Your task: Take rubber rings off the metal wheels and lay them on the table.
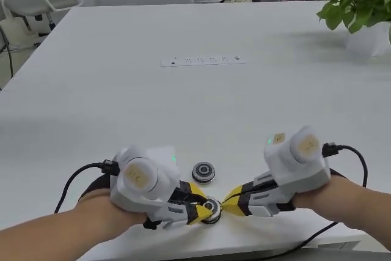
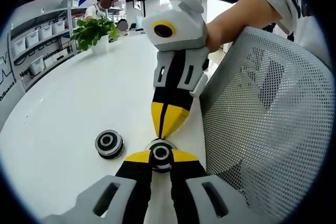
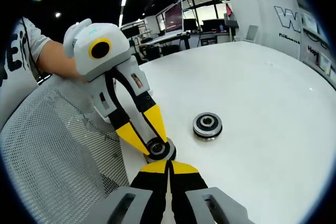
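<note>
Left gripper (image 2: 160, 157) pinches the near wheel (image 3: 159, 149) at the table's (image 1: 183, 108) front edge. Right gripper (image 3: 168, 167), jaws pressed together, meets its rim head-on from the opposite side; ring grip unclear. Second wheel (image 1: 203, 172) sits just beyond.
</note>
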